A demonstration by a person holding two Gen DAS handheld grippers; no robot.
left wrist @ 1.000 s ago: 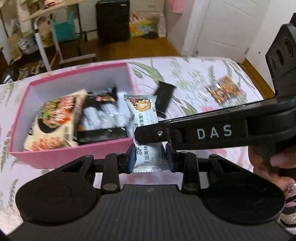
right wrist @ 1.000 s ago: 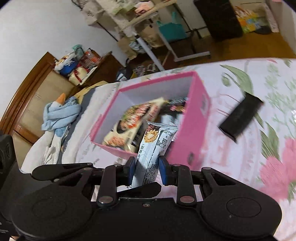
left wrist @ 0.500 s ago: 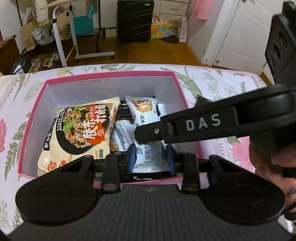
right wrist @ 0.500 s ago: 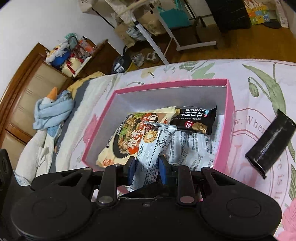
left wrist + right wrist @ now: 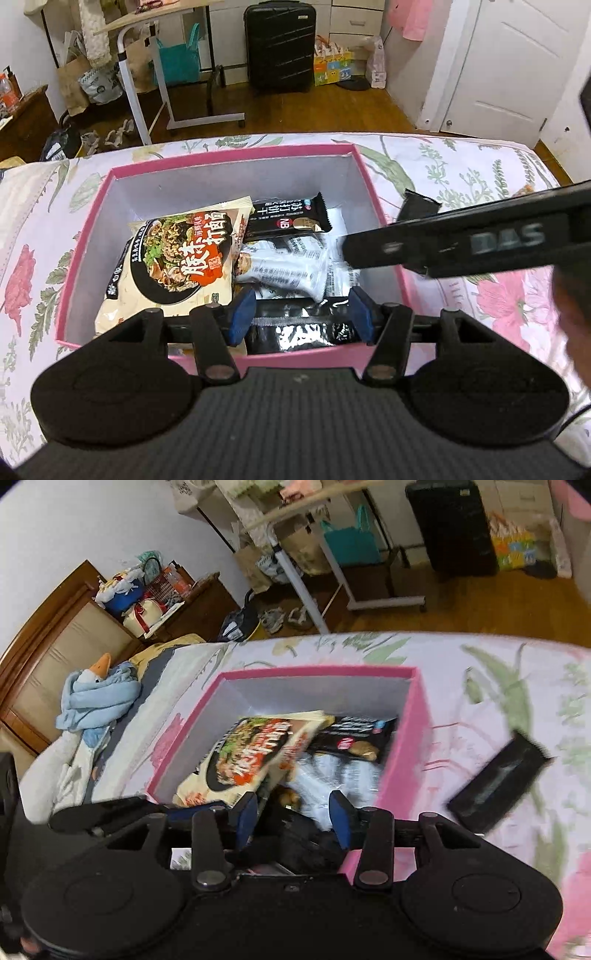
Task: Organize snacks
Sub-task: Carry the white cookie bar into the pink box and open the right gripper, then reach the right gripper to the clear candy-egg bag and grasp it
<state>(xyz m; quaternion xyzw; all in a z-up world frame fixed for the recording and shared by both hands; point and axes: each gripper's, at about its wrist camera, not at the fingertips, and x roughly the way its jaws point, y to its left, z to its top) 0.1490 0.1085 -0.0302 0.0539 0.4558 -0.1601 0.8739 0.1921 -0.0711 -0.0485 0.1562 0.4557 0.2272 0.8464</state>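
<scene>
A pink box (image 5: 364, 173) (image 5: 419, 716) sits on the floral bedspread (image 5: 443, 166). It holds a noodle packet (image 5: 181, 258) (image 5: 251, 757), a black snack bar (image 5: 288, 218) (image 5: 354, 734) and white snack packets (image 5: 284, 267) (image 5: 332, 775). My left gripper (image 5: 299, 314) is open and empty over the box's near edge. My right gripper (image 5: 293, 812) is open and empty over the same box; its finger (image 5: 461, 242) crosses the left wrist view. A black snack bar (image 5: 498, 784) (image 5: 419, 206) lies on the bedspread right of the box.
A suitcase (image 5: 280, 46), a rolling desk (image 5: 147, 74) and bags stand on the wooden floor beyond the bed. A blue-scarfed goose toy (image 5: 92, 701) lies by the headboard at left. A door (image 5: 517, 62) is at far right.
Both grippers held one white snack packet over the box; both have opened and the packet has dropped in among the others. The right gripper is swinging; its view is blurred.
</scene>
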